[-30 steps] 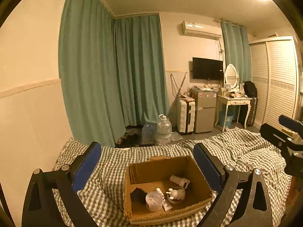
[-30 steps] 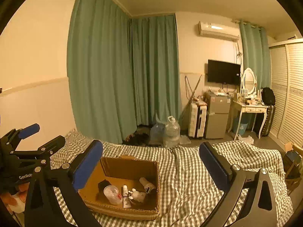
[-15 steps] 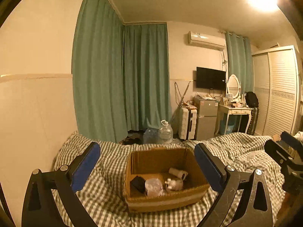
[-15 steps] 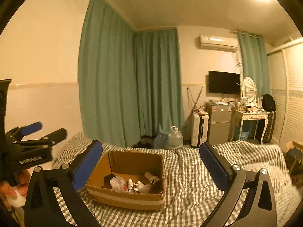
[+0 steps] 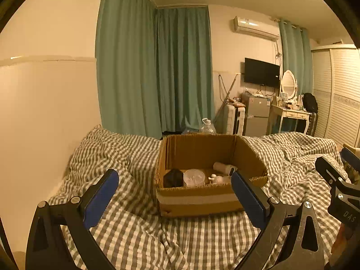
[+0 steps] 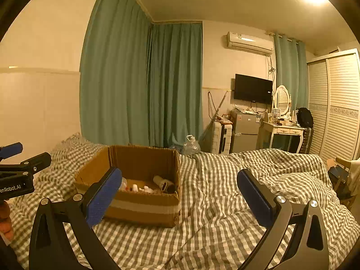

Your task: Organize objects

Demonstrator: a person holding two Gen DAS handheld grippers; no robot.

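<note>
Cardboard box (image 5: 198, 199) on checked bed (image 5: 126, 231), holding cup (image 5: 194, 177), black item (image 5: 172, 178), small bottles. Left gripper (image 5: 174, 199) and right gripper (image 6: 178, 198): jaws wide open, empty, short of box. Risk: soft bedding tipping box if rim bumped; thin cup likely crushing under hard squeeze.

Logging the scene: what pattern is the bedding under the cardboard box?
Grey-and-white check on the bedding, clearest in the right wrist view.

The cardboard box (image 5: 198, 200) is matt brown corrugated board with a paler tape band, resting on a soft, rumpled checked cloth duvet (image 5: 139, 231), while both grippers, left gripper (image 5: 174, 196) and right gripper (image 6: 180, 196), show matt black plastic frames, blue rubbery pads (image 6: 102, 199) and shiny metal screws.
</note>
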